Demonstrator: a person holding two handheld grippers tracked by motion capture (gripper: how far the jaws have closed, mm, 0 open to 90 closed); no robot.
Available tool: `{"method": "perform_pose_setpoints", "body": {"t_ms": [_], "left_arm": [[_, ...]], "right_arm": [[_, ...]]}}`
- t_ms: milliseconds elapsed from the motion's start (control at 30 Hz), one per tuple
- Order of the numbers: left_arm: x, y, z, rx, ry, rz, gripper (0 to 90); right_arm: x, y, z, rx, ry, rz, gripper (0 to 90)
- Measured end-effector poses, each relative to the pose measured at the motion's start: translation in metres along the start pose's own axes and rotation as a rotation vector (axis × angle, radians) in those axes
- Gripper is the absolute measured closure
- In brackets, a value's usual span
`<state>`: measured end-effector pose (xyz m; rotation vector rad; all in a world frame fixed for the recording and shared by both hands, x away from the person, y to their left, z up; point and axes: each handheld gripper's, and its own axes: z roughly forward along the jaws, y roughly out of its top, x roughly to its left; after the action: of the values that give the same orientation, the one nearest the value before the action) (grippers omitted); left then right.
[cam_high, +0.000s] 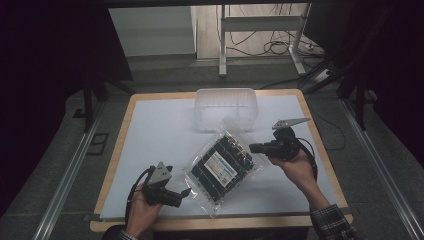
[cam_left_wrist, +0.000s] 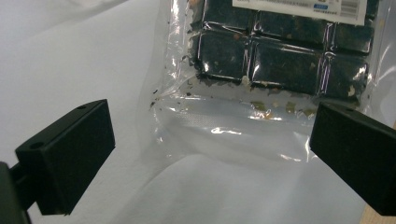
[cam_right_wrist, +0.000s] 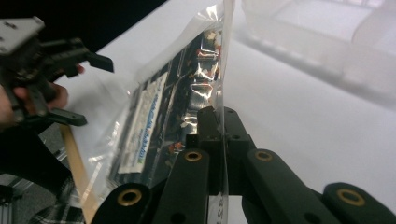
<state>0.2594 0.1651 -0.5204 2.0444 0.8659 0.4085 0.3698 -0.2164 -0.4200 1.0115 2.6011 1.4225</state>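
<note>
On the white table sheet (cam_high: 150, 130), a clear bag (cam_high: 221, 165) of dark blocks is pinched by one gripper while the other waits open beside it.

The right gripper (cam_high: 256, 147) is clamped on the bag's clear edge, jaws pressed together on the plastic, and that side of the bag stands lifted off the sheet. The left gripper (cam_high: 186, 194) sits just beside the bag's near corner with its jaws spread wide, gripping nothing. A clear plastic tub (cam_high: 226, 107) stands behind the bag, near the table's far edge.
</note>
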Motion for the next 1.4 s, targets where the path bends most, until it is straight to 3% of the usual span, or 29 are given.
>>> {"method": "perform_pose_setpoints", "body": {"t_ms": [500,833,1167,1400], "left_arm": [[-0.001,0.000,0.000,-0.008,0.011,0.026,0.0],[-0.001,0.000,-0.002,-0.021,0.010,0.018,0.0],[-0.001,0.000,-0.001,-0.027,-0.005,0.021,0.0],[-0.002,0.001,-0.001,-0.031,-0.022,0.018,0.0]], "right_arm": [[0.021,0.042,-0.025,-0.061,0.054,-0.047,89.0],[0.030,0.063,-0.035,-0.095,0.078,-0.069,89.0],[0.024,0.083,-0.040,-0.116,0.026,-0.077,89.0],[0.017,0.094,-0.042,-0.148,0.034,-0.068,89.0]]}}
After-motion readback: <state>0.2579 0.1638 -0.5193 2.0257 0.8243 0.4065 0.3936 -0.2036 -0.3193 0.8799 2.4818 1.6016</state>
